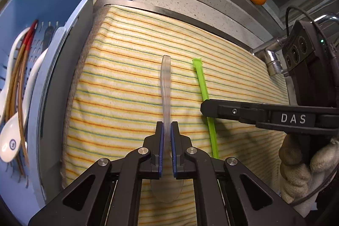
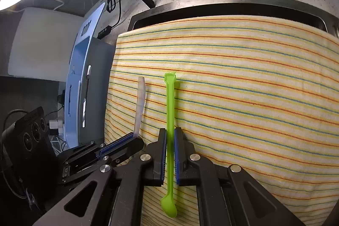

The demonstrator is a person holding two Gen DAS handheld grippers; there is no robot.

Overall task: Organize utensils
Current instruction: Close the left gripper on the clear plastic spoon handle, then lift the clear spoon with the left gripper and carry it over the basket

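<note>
With both claws closed, we grip two spoons.
Left gripper (image 1: 167,130) pinches clear spoon (image 1: 166,86), right gripper (image 2: 169,137) green spoon (image 2: 170,103), mid-handle for balance.

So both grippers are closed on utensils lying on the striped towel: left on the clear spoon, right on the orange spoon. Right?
Not quite: the spoon in the right gripper is green, not orange, as the right wrist view shows. The rest holds: the left gripper is closed on the clear spoon, and both utensils lie on the striped towel.
</note>
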